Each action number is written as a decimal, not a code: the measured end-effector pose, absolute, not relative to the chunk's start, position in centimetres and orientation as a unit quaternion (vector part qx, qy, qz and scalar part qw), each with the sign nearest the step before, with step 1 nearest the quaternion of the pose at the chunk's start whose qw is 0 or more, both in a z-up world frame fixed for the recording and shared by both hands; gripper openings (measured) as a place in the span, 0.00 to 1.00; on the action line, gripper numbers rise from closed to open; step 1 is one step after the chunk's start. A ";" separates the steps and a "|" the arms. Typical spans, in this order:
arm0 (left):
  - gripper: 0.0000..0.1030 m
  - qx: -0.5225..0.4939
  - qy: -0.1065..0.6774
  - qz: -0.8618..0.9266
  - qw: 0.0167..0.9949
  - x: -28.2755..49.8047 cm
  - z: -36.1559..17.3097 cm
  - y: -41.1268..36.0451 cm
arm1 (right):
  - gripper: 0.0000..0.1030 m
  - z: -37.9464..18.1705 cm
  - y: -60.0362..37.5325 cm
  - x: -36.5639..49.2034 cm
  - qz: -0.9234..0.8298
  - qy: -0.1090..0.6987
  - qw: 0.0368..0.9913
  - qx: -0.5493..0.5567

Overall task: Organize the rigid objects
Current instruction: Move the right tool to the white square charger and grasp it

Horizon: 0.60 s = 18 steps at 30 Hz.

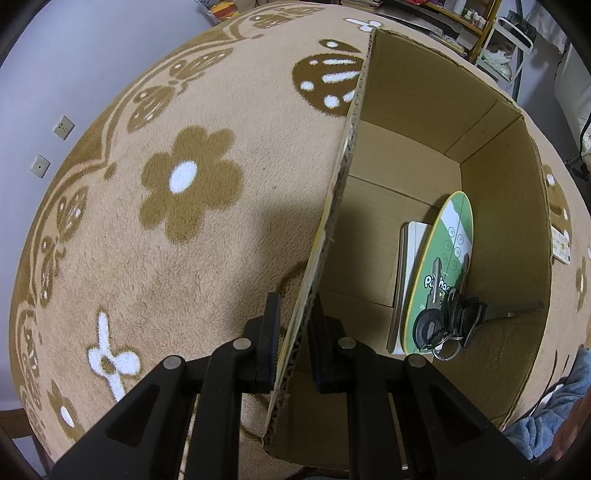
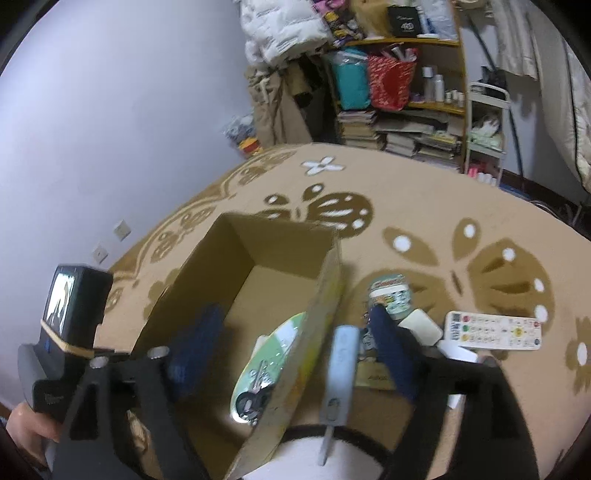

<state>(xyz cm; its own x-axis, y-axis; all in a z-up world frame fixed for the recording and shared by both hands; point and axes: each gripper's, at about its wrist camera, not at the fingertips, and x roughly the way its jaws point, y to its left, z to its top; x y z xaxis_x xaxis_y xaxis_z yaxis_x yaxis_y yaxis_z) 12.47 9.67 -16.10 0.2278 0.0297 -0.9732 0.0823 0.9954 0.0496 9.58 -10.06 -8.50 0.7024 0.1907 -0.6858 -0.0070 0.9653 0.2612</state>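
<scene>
My left tool is clamped on the cardboard box wall at lower centre; my right tool gapes apart above it, keys lying inside at lower right.

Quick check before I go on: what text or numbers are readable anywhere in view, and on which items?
"40": black box on the top shelf.
"P..hoo..": green oval board in the cardboard box, partly hidden by keys.
White remote buttons, round tub label: too blurred to read.
</scene>
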 end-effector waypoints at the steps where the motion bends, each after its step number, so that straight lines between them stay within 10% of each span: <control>1: 0.13 0.045 0.621 -0.017 0.782 12.5 -16.1 9.7 | 0.97 -8.5 -10.4 9.6 0.050 0.380 0.915 0.123; 18: 0.14 0.040 0.623 -0.017 0.781 12.5 -16.1 9.8 | 0.98 -13.2 -18.8 9.5 -0.079 0.426 0.889 0.148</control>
